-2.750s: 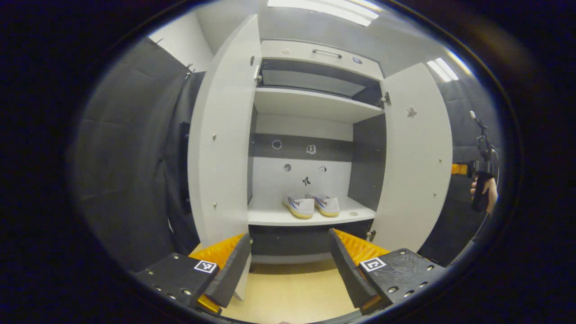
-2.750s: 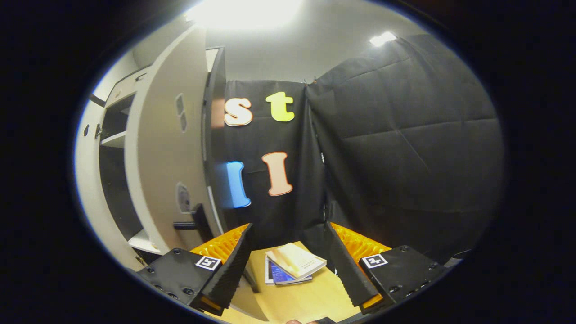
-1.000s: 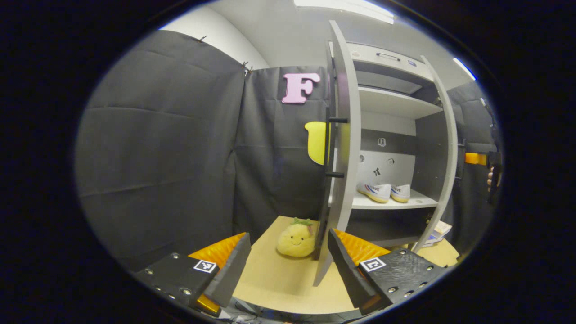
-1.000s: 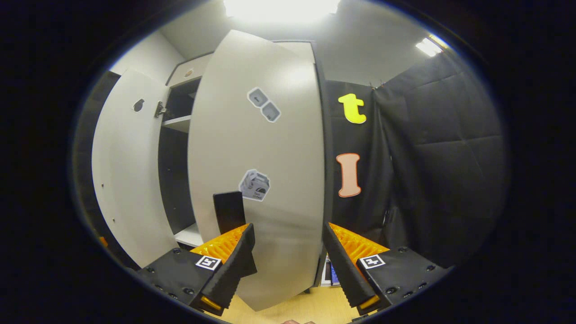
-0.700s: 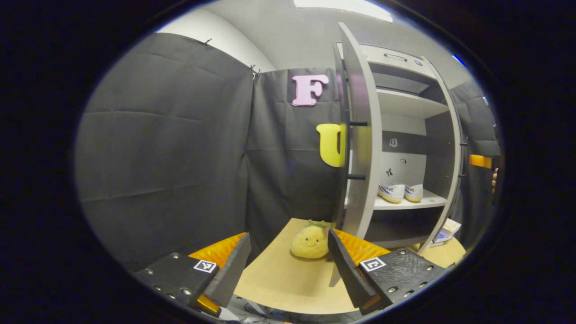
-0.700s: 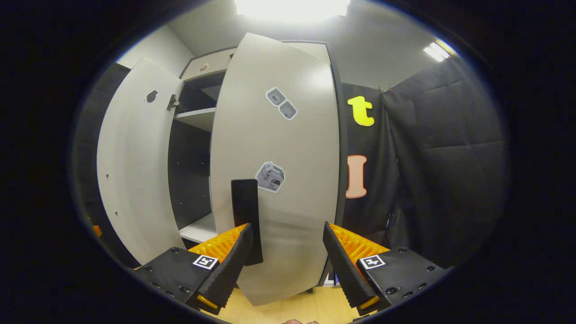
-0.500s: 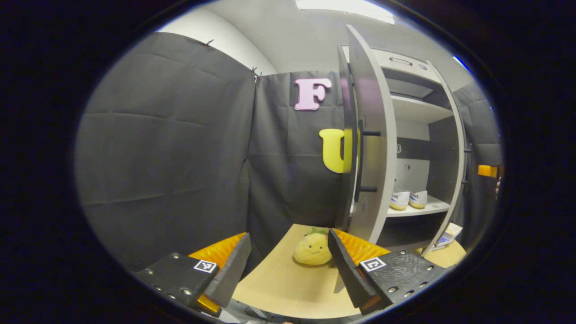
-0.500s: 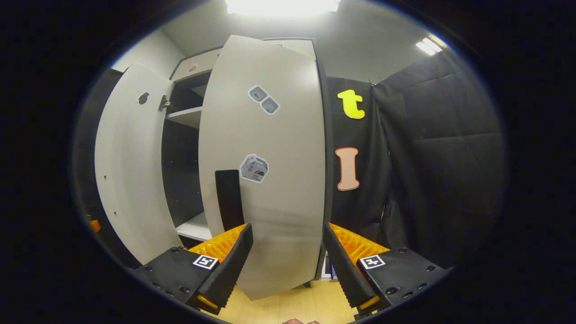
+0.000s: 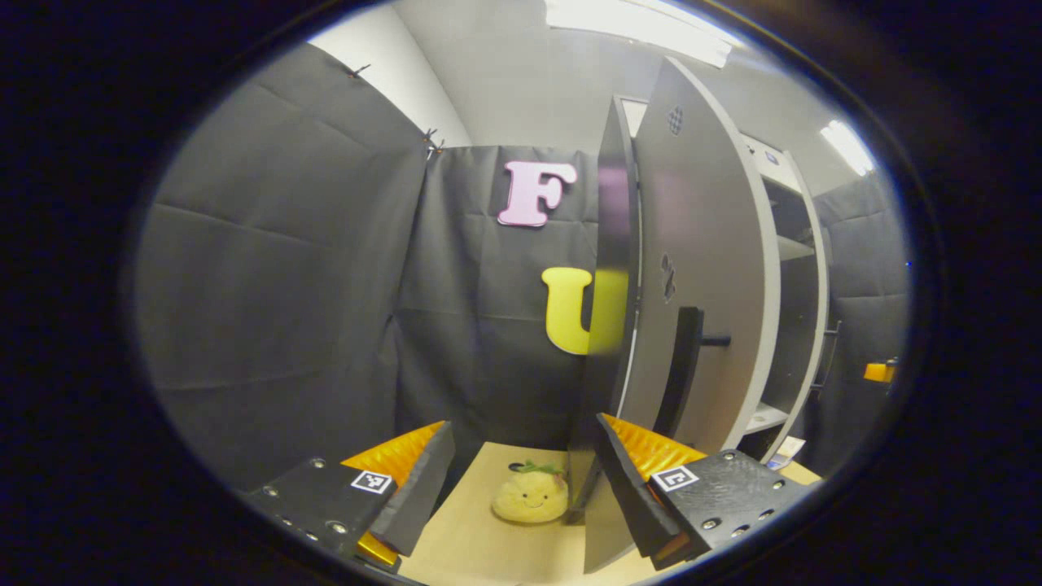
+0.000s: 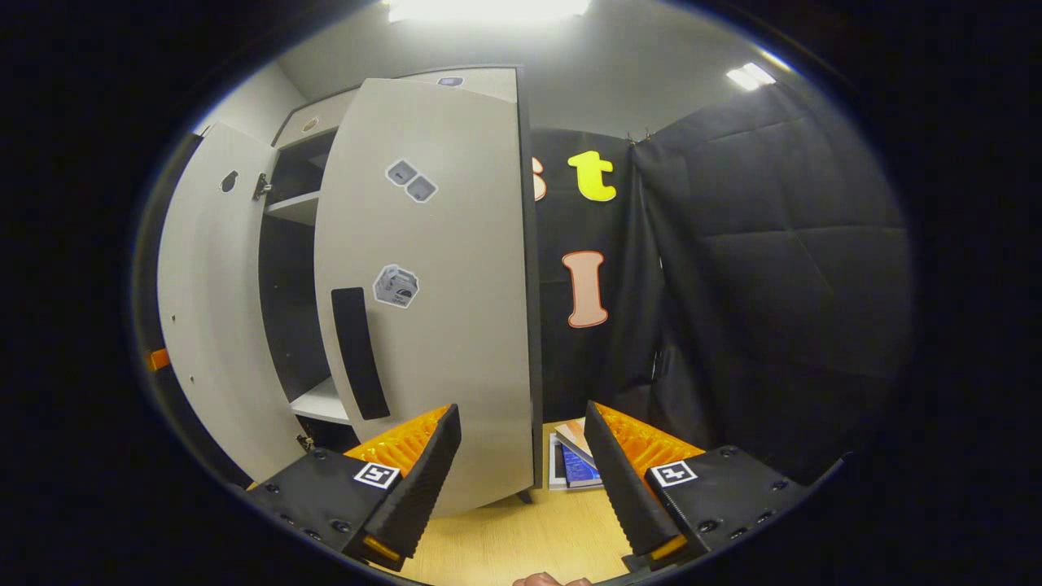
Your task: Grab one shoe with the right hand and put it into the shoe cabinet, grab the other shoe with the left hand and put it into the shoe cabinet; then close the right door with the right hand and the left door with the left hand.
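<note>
Left gripper view | left claw (image 9: 521,480) spread, empty | right claw (image 10: 521,476) spread, empty, facing right door (image 10: 431,285)

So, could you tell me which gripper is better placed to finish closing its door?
Probably the right gripper: its open jaws face the right door, already swung partway shut, beside the handle.

A pale wooden floor (image 9: 480,545) carries everything here. In the left gripper view a yellow plush toy (image 9: 529,498) with a smiling face and green top sits on it, just beside the lower corner of the shoe cabinet's (image 9: 790,325) left door (image 9: 692,268). In the right gripper view a small stack of books (image 10: 572,465) lies flat on the same floor, close by the bottom corner of the right door (image 10: 440,285). Inside the cabinet, a white shelf (image 10: 321,403) shows between the two doors.
</note>
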Demonstrator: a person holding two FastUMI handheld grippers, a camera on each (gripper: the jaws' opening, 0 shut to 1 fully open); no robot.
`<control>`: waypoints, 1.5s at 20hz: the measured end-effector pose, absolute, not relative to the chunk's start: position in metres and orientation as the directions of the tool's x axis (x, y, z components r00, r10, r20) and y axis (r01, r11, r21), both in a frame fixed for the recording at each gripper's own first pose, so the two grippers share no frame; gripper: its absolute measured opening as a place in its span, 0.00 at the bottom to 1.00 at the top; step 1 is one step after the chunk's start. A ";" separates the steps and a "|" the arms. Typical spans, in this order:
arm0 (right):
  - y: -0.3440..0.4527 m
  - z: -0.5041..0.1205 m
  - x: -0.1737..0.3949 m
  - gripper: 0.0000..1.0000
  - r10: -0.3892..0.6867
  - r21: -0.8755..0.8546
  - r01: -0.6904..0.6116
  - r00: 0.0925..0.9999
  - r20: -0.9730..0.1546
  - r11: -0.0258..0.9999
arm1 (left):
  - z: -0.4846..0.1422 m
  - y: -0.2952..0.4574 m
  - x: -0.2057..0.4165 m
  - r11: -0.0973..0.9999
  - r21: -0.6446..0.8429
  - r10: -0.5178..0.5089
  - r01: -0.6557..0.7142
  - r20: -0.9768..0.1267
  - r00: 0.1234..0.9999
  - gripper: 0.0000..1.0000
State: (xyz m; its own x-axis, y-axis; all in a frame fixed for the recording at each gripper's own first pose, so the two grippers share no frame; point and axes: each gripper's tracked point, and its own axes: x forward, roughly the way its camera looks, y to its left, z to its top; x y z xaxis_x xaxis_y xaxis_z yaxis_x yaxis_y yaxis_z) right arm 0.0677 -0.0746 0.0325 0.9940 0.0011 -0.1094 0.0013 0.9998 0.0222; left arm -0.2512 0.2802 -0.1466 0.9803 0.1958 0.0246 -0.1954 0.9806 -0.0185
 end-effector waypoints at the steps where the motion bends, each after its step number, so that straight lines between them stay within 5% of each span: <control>1: -0.077 0.032 0.067 0.96 -0.008 0.031 0.011 0.993 -0.114 0.999 | -0.144 0.279 -0.245 0.984 -0.009 0.177 -0.176 0.023 0.984 1.00; 6: -0.089 0.029 0.061 0.96 -0.044 0.057 0.053 0.989 -0.141 0.997 | -0.134 0.264 -0.223 0.995 -0.009 0.101 -0.101 0.027 0.995 1.00; 13: -0.107 0.022 0.065 0.96 -0.086 0.077 0.098 0.984 -0.154 0.992 | -0.131 0.261 -0.217 0.992 0.019 0.122 -0.122 0.009 0.993 0.94; 19: -0.115 0.009 0.085 0.98 -0.037 0.139 0.061 0.984 -0.174 0.988 | -0.140 0.218 -0.213 0.995 0.004 0.102 -0.102 -0.030 0.994 0.94; 30: -0.183 0.002 0.128 0.98 -0.003 0.092 0.021 0.981 -0.194 0.996 | -0.146 0.146 -0.214 0.969 0.070 0.242 -0.238 -0.046 0.969 0.94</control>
State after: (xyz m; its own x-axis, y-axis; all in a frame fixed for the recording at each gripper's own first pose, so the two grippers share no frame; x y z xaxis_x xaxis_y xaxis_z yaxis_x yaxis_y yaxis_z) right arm 0.1279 -0.1827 0.0021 0.9809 -0.0026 -0.1943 0.0209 0.9955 0.0920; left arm -0.2138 0.1465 -0.1461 0.9693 0.2415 -0.0460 -0.2381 0.9687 0.0696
